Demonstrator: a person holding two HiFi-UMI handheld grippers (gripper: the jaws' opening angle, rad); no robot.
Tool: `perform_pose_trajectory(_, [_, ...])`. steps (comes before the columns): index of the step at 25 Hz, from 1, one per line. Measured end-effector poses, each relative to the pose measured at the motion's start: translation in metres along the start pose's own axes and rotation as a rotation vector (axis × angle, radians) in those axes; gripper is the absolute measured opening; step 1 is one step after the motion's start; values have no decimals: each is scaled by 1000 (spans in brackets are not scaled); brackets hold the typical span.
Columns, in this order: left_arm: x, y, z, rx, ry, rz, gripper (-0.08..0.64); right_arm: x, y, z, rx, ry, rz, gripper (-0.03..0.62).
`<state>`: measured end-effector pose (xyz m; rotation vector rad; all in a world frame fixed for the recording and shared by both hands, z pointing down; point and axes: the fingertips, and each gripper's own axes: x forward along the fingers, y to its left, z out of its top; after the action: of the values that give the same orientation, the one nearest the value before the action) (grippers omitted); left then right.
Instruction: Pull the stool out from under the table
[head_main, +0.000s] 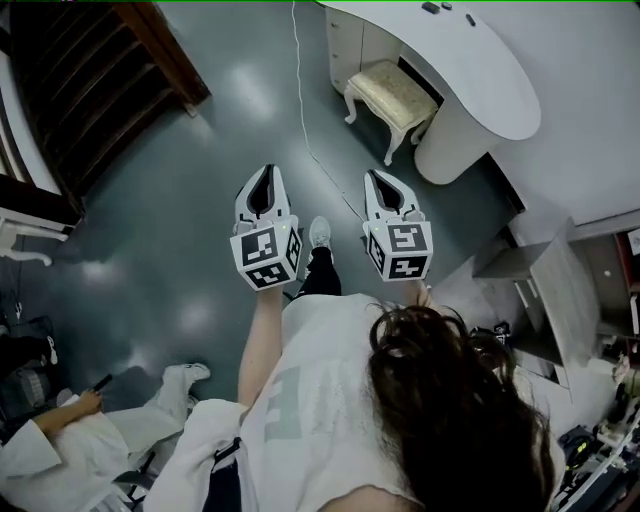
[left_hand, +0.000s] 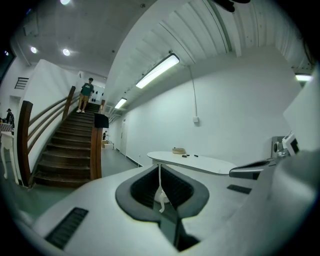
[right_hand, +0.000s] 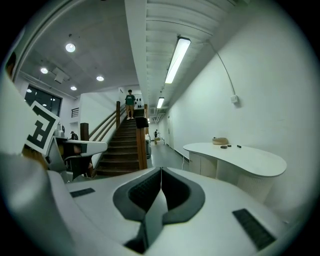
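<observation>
The stool (head_main: 392, 95) has a cream cushion and white carved legs. It stands partly under the curved white table (head_main: 470, 60) at the top of the head view. My left gripper (head_main: 266, 172) and right gripper (head_main: 378, 176) hang side by side over the grey floor, well short of the stool. Both are shut with nothing between their jaws. In the left gripper view the gripper (left_hand: 160, 167) points toward the table (left_hand: 200, 162), which lies some way off. In the right gripper view the table (right_hand: 245, 160) lies to the right of the gripper (right_hand: 161, 172).
A dark wooden staircase (head_main: 110, 80) rises at the upper left, with a person (left_hand: 86, 95) standing on it. Someone in white sits at the lower left (head_main: 60, 440). A thin cable (head_main: 300, 100) runs across the floor. Grey furniture (head_main: 540, 290) stands at the right.
</observation>
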<state>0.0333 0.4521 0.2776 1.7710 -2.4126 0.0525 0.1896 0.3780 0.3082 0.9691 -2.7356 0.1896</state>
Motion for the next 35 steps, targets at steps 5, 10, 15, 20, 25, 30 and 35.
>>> perform_pose_trajectory(5, [46,22,19,6,-31,-10,34,53,-2,15,8,14,19,31])
perform_pose_trajectory(10, [98,50,29,-17,-38,-16,34,115,-10,31,-7,54,22,31])
perform_pose_trajectory(15, [154,88,31,-38,-21,7,34,180,-19,50,-5,68,25,31])
perform_pose_trajectory(20, [210,121,29,-31,0,34,34,247,-32,61,2,82,27,31])
perform_pose_trajectory(25, [259,154,44,-16,3,26,34,302,-36,71,31,95,28,31])
perform_pose_trajectory(30, [301,161,66,-9,-18,38,34,335,-58,90,36,77,22,31])
perform_pose_trajectory(35, [336,151,66,-1,-16,66,34,375,-78,101,57,49,56,31])
